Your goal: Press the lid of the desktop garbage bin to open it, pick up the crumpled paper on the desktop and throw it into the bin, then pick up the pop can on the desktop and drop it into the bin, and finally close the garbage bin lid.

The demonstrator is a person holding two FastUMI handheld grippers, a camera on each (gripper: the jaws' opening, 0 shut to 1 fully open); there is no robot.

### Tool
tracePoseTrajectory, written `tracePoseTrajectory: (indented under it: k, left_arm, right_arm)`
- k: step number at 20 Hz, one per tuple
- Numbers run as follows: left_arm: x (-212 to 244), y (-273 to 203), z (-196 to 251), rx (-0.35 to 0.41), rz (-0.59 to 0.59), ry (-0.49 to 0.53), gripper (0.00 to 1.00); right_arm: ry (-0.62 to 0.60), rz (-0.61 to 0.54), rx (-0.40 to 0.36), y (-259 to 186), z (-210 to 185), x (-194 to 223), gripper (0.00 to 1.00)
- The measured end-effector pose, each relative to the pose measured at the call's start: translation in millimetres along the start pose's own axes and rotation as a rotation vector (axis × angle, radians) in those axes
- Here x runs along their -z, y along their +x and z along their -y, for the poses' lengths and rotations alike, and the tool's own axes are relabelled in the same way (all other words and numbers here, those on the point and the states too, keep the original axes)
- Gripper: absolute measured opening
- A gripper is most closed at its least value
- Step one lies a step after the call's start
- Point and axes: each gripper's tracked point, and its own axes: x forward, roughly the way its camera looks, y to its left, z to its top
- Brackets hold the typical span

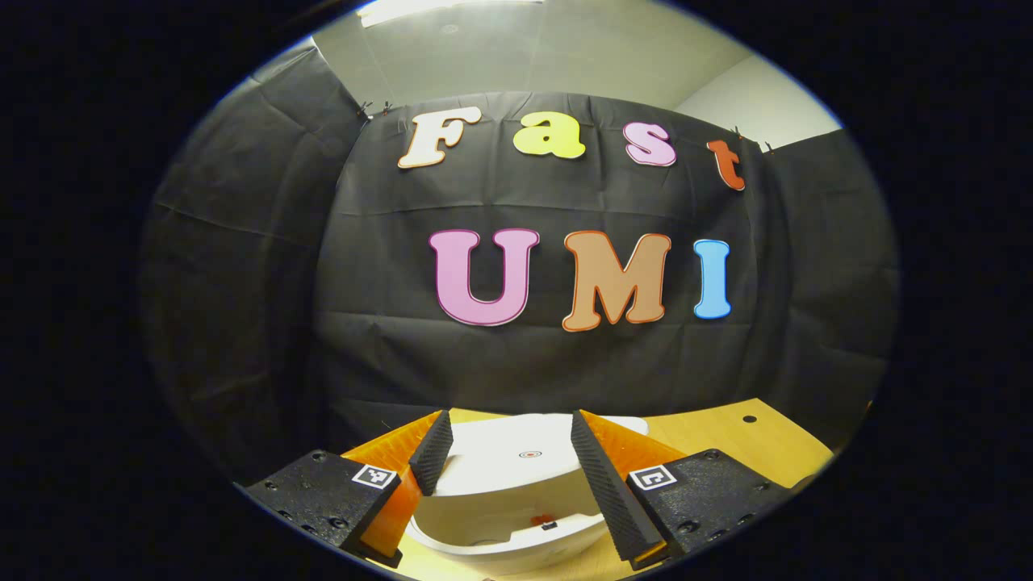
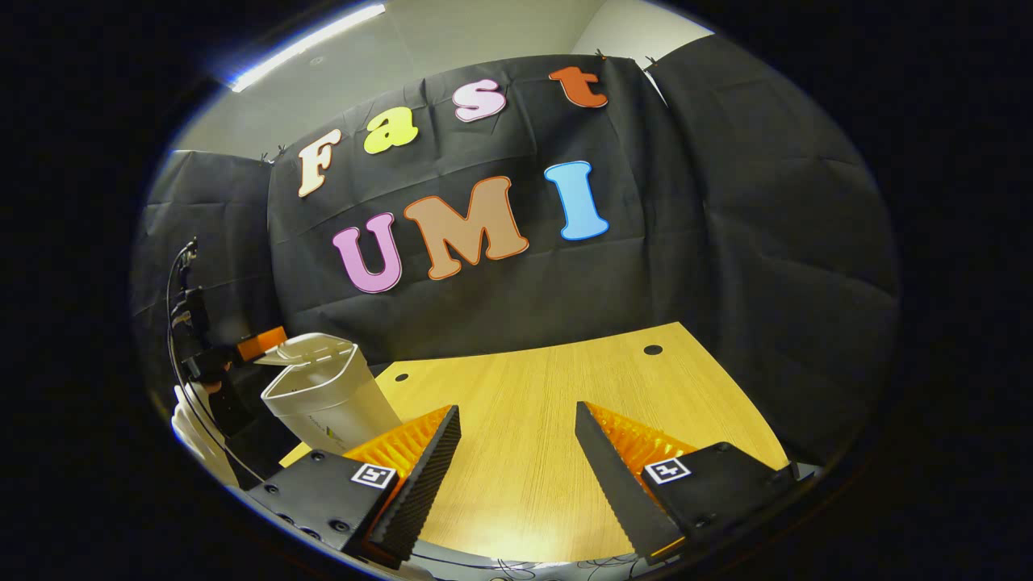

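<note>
A: Nearest the lens in the left gripper view, the left gripper (image 1: pixel 516 492) has its two fingers spread wide, with nothing between them pressed or held.

B: And just beyond them?

A: The garbage bin (image 1: pixel 504 532) sits right below and between the fingers, seen from above. Its lid (image 1: pixel 524 460) is tipped up, so the white inside of the rim shows, with a small dark and orange catch at the near edge. Neither finger appears to touch the bin, though the fisheye makes that hard to judge.

B: What about the other tool?

A: In the right gripper view, the right gripper (image 2: pixel 516 476) also stands wide open, holding nothing. It hangs over the bare wooden table (image 2: pixel 565 387), which has small dark holes near its far edge.

B: Where does the bin sit from that side?

A: Far to the left in that view, near the table's edge. It is a white, tapered bin (image 2: pixel 327 399) standing upright, with the lid (image 2: pixel 303 351) lifted and hinged back. Just behind it an orange piece of the left gripper (image 2: pixel 260 342) shows above the lid, with dark cables trailing beside it.

B: And farther out?

A: Black cloth walls on all sides, a pale ceiling above with a light strip.
</note>
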Motion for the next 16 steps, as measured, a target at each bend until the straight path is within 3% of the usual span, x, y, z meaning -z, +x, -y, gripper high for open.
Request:
tracePoseTrajectory:
  k: [5, 9, 12, 13, 16]
  left_arm:
    - [36, -3, 3, -0.010, -0.073, -0.033, 0.86]
    - [60, -4, -3, -0.056, -0.127, 0.005, 0.89]
    - [51, -4, -6, -0.089, -0.059, 0.038, 0.90]
    - [48, -3, -7, -0.092, -0.026, 0.041, 0.96]
    - [47, -5, -4, -0.080, 0.050, 0.048, 0.91]
  right_arm:
    - [-0.015, -0.011, -0.013, 1, -7, 2, 0.96]
    - [-0.016, -0.021, -0.018, 3, -9, 5, 0.96]
    - [-0.007, -0.034, -0.021, 0, -8, 12, 0.96]
    - [-0.004, -0.039, -0.020, 0, -7, 15, 0.96]
    - [0.010, -0.057, -0.011, 0, -1, 22, 0.95]
